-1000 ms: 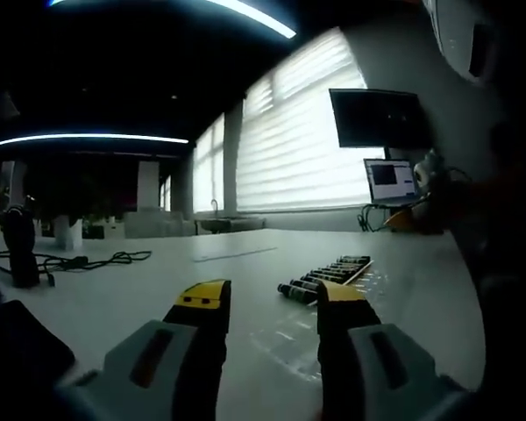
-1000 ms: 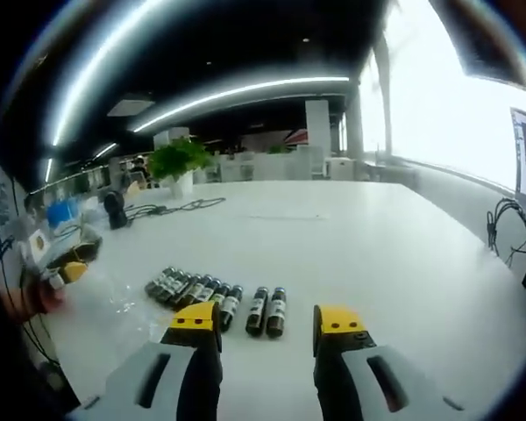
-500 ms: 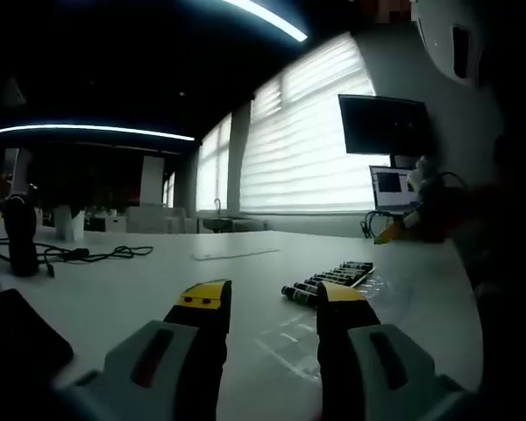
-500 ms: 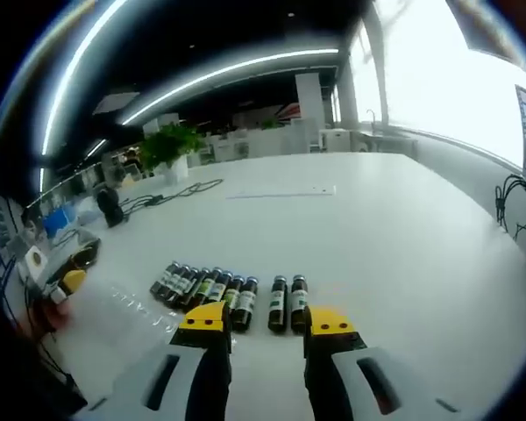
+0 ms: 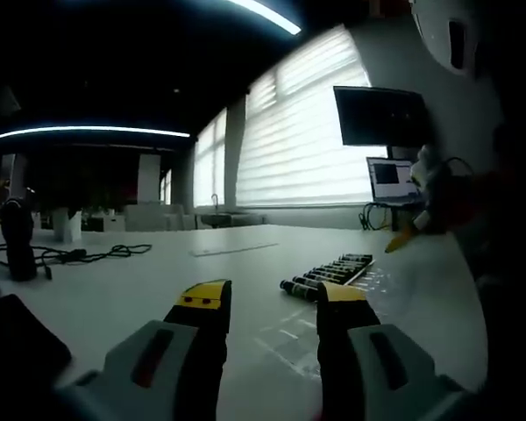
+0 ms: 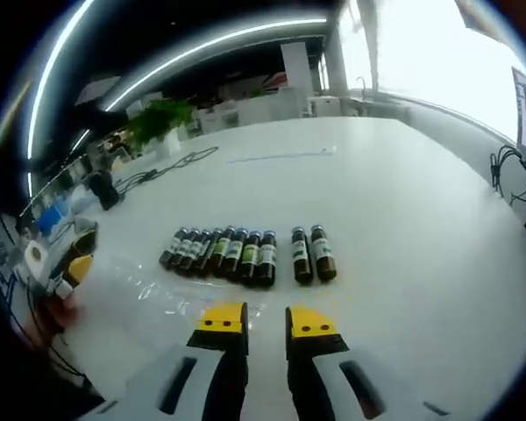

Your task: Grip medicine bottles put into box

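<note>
In the left gripper view, the left claw (image 5: 272, 303) hangs above the white worktop (image 5: 140, 289) with its yellow-tipped jaws wide apart and nothing between them. The medicine bottles (image 5: 327, 274) lie in a row on the worktop ahead and to the right, beside a clear plastic box (image 5: 307, 338) that can barely be made out.

In the right gripper view, the right claw (image 6: 265, 320) has its jaws drawn close with a narrow gap, gripping nothing. Just beyond lie nine bottles on their sides: a tight row of seven (image 6: 219, 252) and a pair of bottles (image 6: 312, 253) slightly apart. The transparent box lies at left, its contents unclear.
</note>
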### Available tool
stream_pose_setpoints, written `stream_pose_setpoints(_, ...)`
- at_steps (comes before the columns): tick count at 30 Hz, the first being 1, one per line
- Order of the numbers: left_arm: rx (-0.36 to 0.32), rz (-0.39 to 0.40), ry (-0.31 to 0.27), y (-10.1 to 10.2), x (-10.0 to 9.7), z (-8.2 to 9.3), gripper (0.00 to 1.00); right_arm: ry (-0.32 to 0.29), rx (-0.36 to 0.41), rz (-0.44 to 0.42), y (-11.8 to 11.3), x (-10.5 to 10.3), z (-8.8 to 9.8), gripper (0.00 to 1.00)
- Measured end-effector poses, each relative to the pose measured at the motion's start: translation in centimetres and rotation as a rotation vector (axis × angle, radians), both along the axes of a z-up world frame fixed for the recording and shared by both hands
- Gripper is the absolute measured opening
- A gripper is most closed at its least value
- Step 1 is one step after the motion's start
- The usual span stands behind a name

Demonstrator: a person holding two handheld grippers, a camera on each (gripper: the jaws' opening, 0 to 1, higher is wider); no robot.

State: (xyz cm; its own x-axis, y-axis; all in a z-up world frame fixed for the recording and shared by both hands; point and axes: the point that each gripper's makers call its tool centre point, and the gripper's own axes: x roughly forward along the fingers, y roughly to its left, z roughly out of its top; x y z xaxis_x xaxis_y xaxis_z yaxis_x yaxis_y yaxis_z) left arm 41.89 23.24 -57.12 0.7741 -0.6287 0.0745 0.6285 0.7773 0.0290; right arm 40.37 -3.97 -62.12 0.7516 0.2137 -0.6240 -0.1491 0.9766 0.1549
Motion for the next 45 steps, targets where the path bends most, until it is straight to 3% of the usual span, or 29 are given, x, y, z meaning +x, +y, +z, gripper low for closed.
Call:
stream_pose_setpoints(6,-0.001,0.0,0.003,0.0,0.0,0.0,0.31,0.011,-0.036,-0.022,0.0,-0.6,-0.5,0.03)
stream_pose_setpoints(14,0.012,0.0,-0.002,-0.1,0.0,-0.1,0.31,0.034,-0.016,0.002,0.2,-1.4,-1.4,0.03)
stream_pose_setpoints(28,0.04,0.02,-0.004,0.1,0.2,-0.4,0.31,0.017,-0.023,0.02,-0.4,-1.4,-1.4,0.0)
stream_pose_setpoints(35,0.054,0.028,-0.005,0.1,0.2,-0.6,0.31,0.008,-0.026,0.001,-1.7,-1.4,-1.3,0.0)
stream_pose_setpoints(45,0.069,0.035,-0.006,0.0,0.3,-0.6,0.31,-0.013,-0.043,-0.067,-5.6,-0.8,-0.6,0.0)
